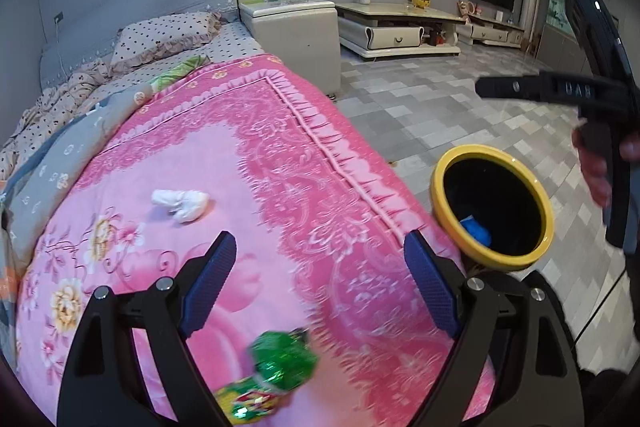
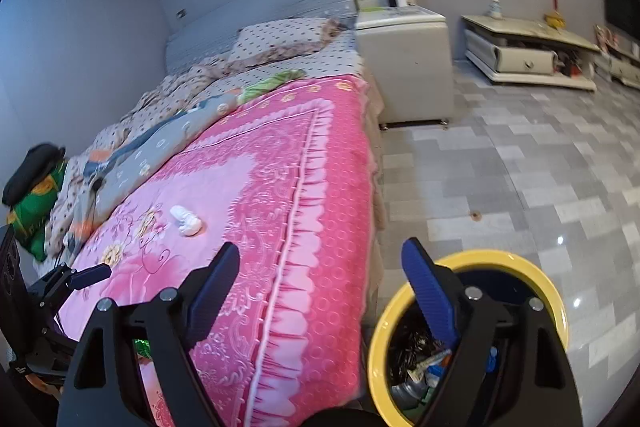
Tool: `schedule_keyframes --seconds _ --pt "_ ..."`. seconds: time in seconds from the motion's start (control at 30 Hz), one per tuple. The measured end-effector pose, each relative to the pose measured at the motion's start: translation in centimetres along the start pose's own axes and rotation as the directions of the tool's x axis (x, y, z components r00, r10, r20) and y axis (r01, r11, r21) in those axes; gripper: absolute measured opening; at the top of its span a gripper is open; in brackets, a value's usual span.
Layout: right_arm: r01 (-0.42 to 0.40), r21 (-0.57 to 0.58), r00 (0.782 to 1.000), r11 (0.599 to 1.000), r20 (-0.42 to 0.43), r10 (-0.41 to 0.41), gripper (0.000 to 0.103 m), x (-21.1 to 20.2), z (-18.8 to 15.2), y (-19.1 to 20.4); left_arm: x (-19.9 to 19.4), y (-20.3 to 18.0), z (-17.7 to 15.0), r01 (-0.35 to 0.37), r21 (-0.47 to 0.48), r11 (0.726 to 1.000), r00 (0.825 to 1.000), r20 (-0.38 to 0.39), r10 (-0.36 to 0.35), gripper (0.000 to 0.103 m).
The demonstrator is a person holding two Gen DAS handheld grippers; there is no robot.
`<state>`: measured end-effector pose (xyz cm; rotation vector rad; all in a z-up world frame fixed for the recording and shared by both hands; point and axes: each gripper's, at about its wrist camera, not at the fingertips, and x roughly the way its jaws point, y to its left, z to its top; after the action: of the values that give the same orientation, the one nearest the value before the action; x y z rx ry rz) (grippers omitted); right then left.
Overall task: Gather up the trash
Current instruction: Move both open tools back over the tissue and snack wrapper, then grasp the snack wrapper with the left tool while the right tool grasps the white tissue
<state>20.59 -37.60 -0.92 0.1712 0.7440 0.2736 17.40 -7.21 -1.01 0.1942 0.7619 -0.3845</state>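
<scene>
**Both tongs wide open over the bed, trash still on the blanket**

The left tongs [image 1: 316, 283] hang above the pink flowered blanket [image 1: 256, 155] that covers the near end of the bed. Their blue pads stand far apart and nothing sits between them. Just below the tongs, close to the lower edge of the left wrist view, lies a crumpled green foil wrapper [image 1: 282, 359], with a second shiny green and yellow wrapper [image 1: 248, 399] touching it on the near side. Farther up the blanket, well apart from both wrappers, rests a crumpled white tissue [image 1: 182, 203].

The right tongs [image 2: 322, 285] are also spread wide and hold nothing. Their left pad is over the blanket's frilled edge, their right pad over the mouth of a yellow-rimmed bin [image 2: 378, 355] that stands on the grey tiled floor [image 2: 520, 167] just beside the bed. Inside the bin show a blue scrap and other mixed litter; the details are too small to tell. In the right wrist view the white tissue [image 2: 186, 221] lies on the blanket beyond the tongs.
</scene>
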Motion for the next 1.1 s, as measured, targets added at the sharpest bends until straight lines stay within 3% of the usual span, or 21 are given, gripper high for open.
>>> schedule_keyframes --seconds 0.2,0.5,0.7,0.87,1.1 --pt "-0.035 -0.121 0.998 0.992 -0.049 0.029 0.084 2.9 1.6 4.9 -1.4 3.4 -2.3 0.032 -0.011 0.999 0.999 -0.007 -0.032 0.082" --pt "-0.128 -0.191 0.986 0.973 -0.129 0.104 0.084 8.1 3.2 10.3 -1.2 5.6 -6.0 0.099 -0.020 0.995 0.995 -0.027 -0.100 0.082" --pt "-0.203 -0.272 0.968 0.941 -0.201 0.151 0.084 12.3 3.9 14.5 -0.7 5.7 -7.1 0.179 0.013 0.984 0.984 -0.032 -0.178 0.082" --pt "-0.266 -0.370 0.949 0.890 -0.260 0.176 0.084 15.8 3.6 18.6 0.8 5.6 -7.7 0.177 0.027 0.984 0.983 -0.054 -0.175 0.082" --pt "-0.305 -0.449 0.940 0.840 -0.282 0.191 0.084 20.6 3.0 22.1 2.8 6.3 -8.0 0.215 -0.024 0.976 0.974 -0.060 -0.216 0.082"
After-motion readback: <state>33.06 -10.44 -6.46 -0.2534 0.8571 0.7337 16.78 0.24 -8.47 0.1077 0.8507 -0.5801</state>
